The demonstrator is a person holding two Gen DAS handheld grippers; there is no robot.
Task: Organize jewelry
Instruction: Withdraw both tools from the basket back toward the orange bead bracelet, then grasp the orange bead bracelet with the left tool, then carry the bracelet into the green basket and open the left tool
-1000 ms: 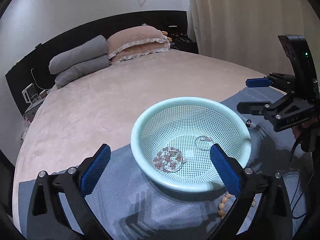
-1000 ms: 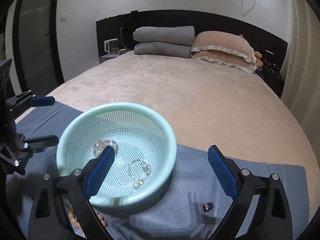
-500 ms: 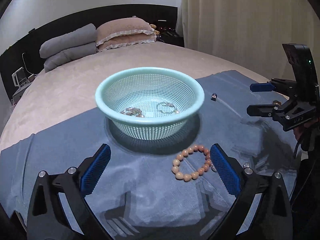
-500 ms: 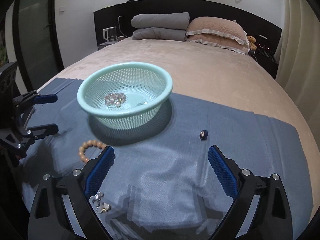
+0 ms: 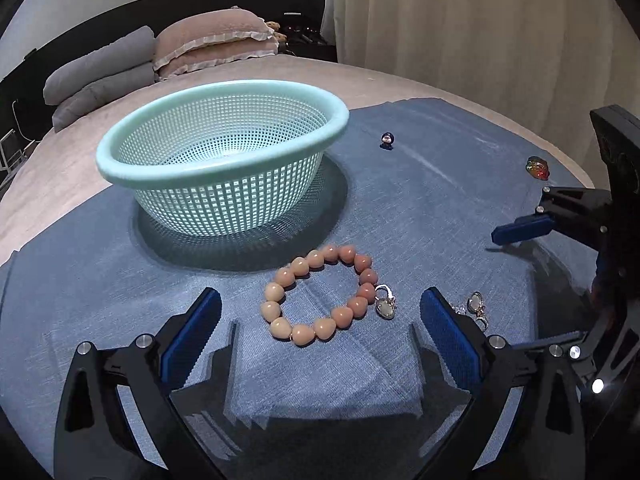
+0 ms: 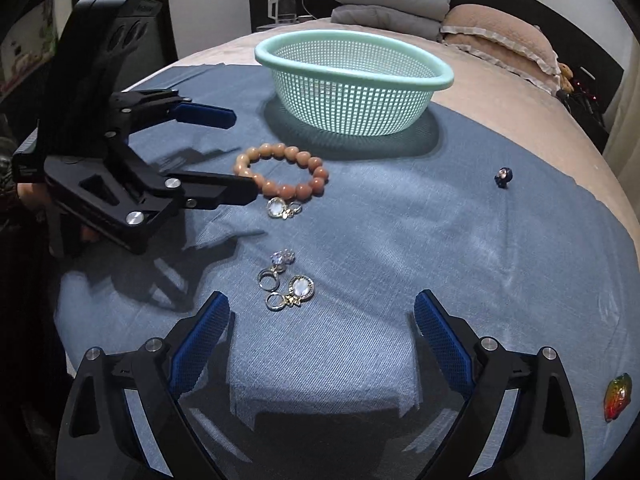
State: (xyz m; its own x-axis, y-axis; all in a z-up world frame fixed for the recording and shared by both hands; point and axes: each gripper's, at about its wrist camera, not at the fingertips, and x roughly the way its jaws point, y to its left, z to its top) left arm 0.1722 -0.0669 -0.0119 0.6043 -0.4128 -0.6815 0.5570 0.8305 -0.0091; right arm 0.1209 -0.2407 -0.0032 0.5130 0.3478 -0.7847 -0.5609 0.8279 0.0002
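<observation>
A pink bead bracelet (image 5: 320,294) lies on the blue cloth (image 5: 420,200) in front of the mint mesh basket (image 5: 224,160). My left gripper (image 5: 320,336) is open and empty, low over the cloth, its fingers on either side of the bracelet. It also shows in the right wrist view (image 6: 236,152). My right gripper (image 6: 320,336) is open and empty just behind a cluster of silver earrings (image 6: 286,282). Another silver earring (image 6: 282,208) lies by the bracelet (image 6: 284,172). The basket's contents are hidden from this low angle.
A small dark blue bead (image 6: 503,176) lies on the cloth to the right of the basket (image 6: 352,80). A red-green charm (image 6: 618,396) lies near the cloth's right edge. The cloth covers the foot of a beige bed with pillows (image 5: 216,40) at its head.
Both grippers have dropped from above the basket to just over the cloth and drawn back. The bracelet and earrings have come into close view. Both stay open.
</observation>
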